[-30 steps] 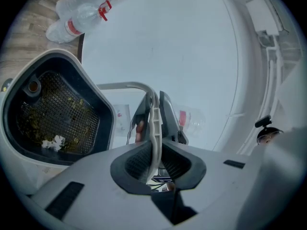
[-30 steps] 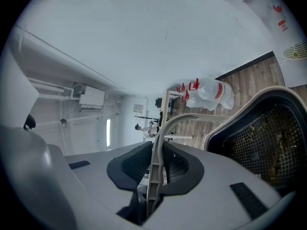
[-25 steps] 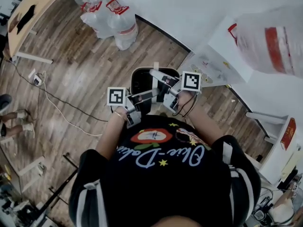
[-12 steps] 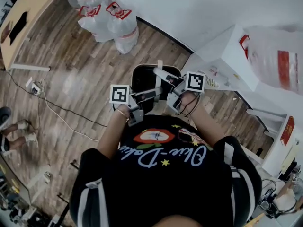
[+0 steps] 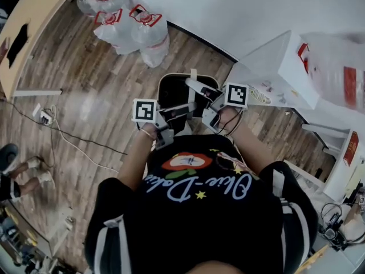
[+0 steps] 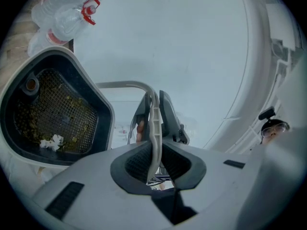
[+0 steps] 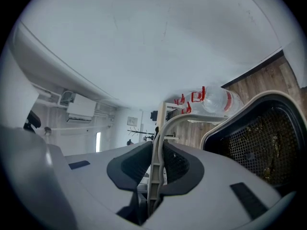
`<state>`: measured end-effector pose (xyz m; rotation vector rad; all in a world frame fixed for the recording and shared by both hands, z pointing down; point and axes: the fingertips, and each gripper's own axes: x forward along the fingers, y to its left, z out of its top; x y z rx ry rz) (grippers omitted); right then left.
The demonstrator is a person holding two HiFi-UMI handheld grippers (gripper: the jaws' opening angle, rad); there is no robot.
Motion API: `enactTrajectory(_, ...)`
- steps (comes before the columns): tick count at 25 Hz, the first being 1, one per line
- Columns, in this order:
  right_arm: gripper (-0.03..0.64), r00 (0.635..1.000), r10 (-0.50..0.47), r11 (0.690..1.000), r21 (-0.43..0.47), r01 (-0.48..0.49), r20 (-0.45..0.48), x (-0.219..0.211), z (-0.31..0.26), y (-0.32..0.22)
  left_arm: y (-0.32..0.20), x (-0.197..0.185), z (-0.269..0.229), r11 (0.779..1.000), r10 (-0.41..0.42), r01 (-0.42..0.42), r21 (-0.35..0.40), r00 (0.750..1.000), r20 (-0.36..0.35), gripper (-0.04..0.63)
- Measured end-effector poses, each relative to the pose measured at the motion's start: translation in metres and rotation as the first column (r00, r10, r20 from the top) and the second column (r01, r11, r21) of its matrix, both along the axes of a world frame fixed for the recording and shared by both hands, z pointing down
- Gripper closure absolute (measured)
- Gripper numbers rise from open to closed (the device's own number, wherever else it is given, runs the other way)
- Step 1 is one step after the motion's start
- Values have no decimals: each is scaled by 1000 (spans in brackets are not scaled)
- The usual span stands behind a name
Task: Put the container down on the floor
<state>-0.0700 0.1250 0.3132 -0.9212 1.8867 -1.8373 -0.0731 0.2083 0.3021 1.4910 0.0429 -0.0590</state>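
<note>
A black container [image 5: 171, 93] with a pale rim hangs in front of my chest, over the wooden floor. Its mesh bottom [image 6: 53, 114] carries bits of debris. A thin grey bail handle [image 6: 152, 123] arches over it. My left gripper [image 5: 181, 111] is shut on that handle, which stands edge-on between its pads [image 6: 139, 162]. My right gripper [image 5: 197, 87] is shut on the same handle [image 7: 165, 128] from the other side, with the container [image 7: 259, 138] to its right. I cannot tell whether the container touches the floor.
Several large water bottles [image 5: 137, 27] with red handles lie by the white wall at the back. A white cabinet [image 5: 274, 61] stands at the right, and a wooden tabletop [image 5: 28, 33] at the far left. A cable [image 5: 74, 147] and a person's feet [image 5: 17, 173] are on the floor at left.
Both grippers keep the same grip on the handle. In the head view the floor and furniture have drifted while the container stays in front of me.
</note>
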Motion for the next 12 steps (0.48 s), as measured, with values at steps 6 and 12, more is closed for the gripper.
enactTrajectory(6,558,1000,15,1000,21,-15,-12,-1,-6,11,11,-4,-4,999,16,-15,34,1000,-14,545)
enactTrajectory(12,558,1000,19,999,26,-19,-14,0,-7,0,-1,-1,-4,998,6,-6,55,1000,-13,545)
